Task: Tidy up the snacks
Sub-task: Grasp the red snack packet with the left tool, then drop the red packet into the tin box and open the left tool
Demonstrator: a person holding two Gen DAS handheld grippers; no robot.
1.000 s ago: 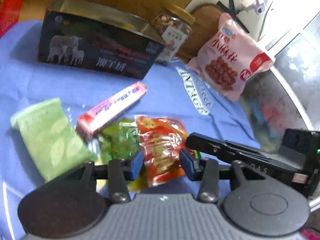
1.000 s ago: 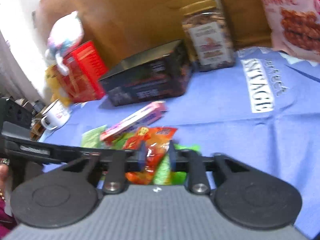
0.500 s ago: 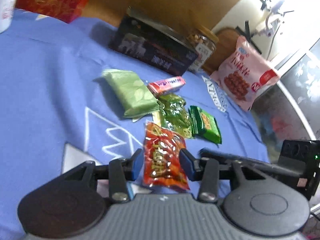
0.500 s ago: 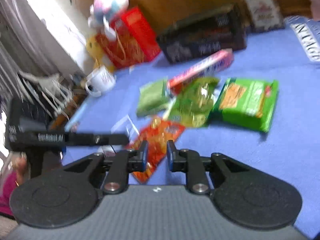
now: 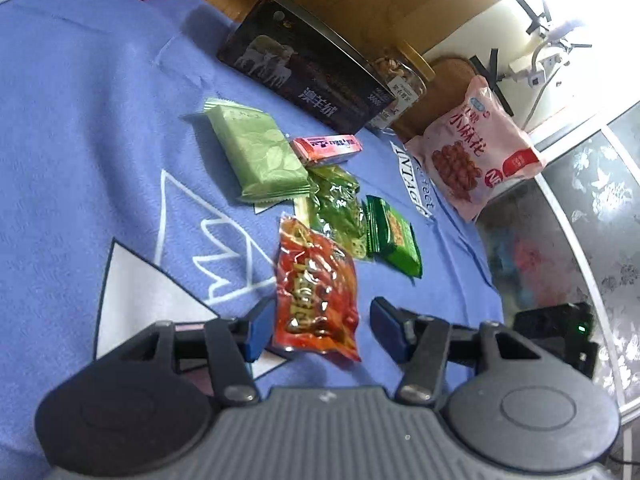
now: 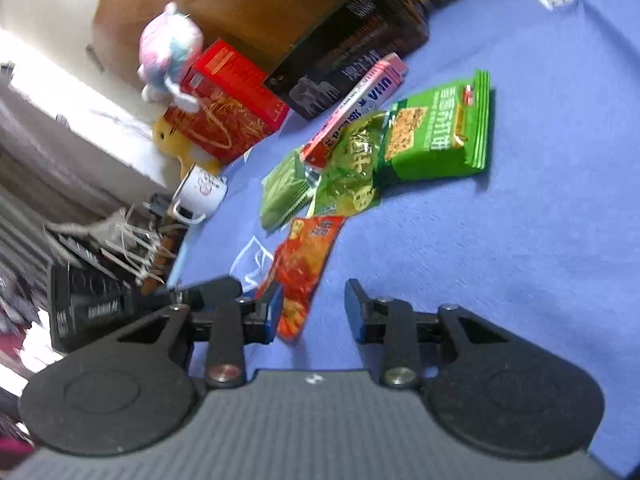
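A red-orange snack packet [image 5: 316,292] lies flat on the blue cloth, between the open fingers of my left gripper [image 5: 320,328]. It also shows in the right wrist view [image 6: 306,268], just left of my open right gripper [image 6: 314,310]. Beyond it lie a clear green packet [image 5: 340,208], a dark green cracker packet [image 5: 394,236], a pale green leaf packet [image 5: 258,152] and a pink stick box [image 5: 326,147]. The same group shows in the right wrist view, with the cracker packet [image 6: 436,132] nearest.
A black tin box [image 5: 304,80], a nut jar [image 5: 400,84] and a pink snack bag [image 5: 472,148] stand at the back. Red boxes [image 6: 228,100], a plush toy [image 6: 168,48] and a white mug [image 6: 202,192] sit at the cloth's left edge.
Both grippers pulled back from the snack pile. The right gripper, earlier shut on the red-orange packet, has opened and the packet now lies on the cloth. The left gripper opened wider.
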